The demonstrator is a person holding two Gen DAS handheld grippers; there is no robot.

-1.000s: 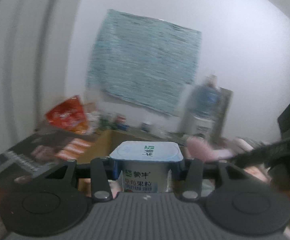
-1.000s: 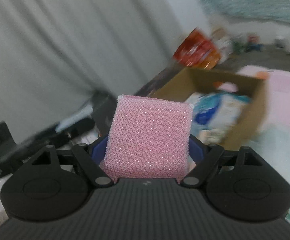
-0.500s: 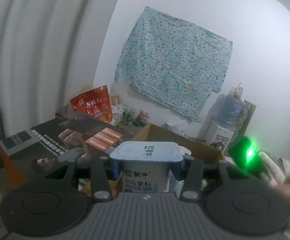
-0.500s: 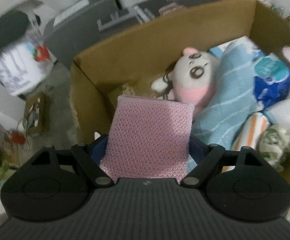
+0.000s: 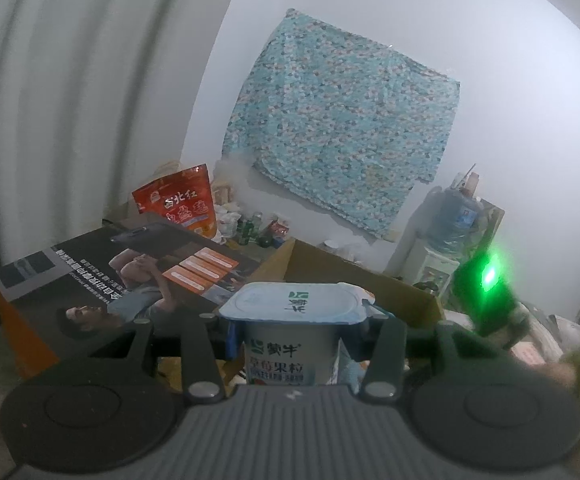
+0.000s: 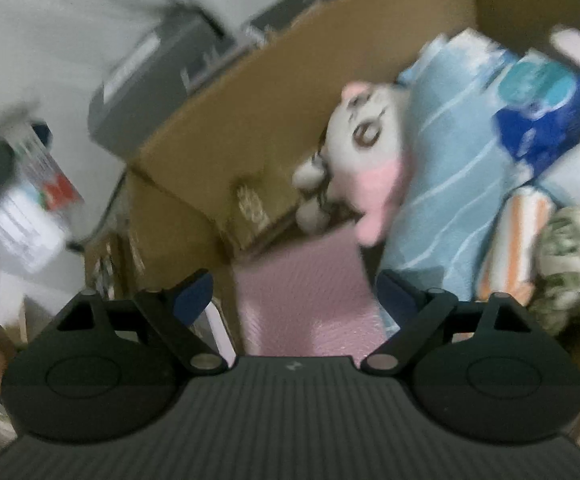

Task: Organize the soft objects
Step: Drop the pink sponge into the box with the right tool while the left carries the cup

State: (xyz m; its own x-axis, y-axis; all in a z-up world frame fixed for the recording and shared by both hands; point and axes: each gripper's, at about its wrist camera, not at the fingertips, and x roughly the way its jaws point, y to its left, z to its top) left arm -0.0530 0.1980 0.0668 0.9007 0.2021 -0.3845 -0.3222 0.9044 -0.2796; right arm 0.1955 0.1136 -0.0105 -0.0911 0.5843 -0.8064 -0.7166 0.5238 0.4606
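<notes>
My left gripper (image 5: 296, 332) is shut on a white yogurt cup (image 5: 294, 336) with a blue foil lid, held in front of the cardboard box (image 5: 350, 276). My right gripper (image 6: 296, 292) is open above the near corner of the same box (image 6: 310, 64). The pink mesh sponge (image 6: 310, 296) lies loose between and below its spread fingers, inside the box. A white and pink plush toy (image 6: 366, 152), a light blue striped towel (image 6: 450, 184), a blue tissue pack (image 6: 538, 116) and an orange striped cloth (image 6: 518, 240) lie in the box.
A large printed dark box (image 5: 101, 276) stands left of the cardboard box, with a red snack bag (image 5: 177, 204) behind it. A water dispenser (image 5: 446, 248) stands at the back right. The other gripper's green light (image 5: 488, 276) shows at right. A grey case (image 6: 153, 92) sits beyond the box.
My right gripper has opened and let go of the pink sponge, which has dropped into the box. The left gripper holds still with the yogurt cup.
</notes>
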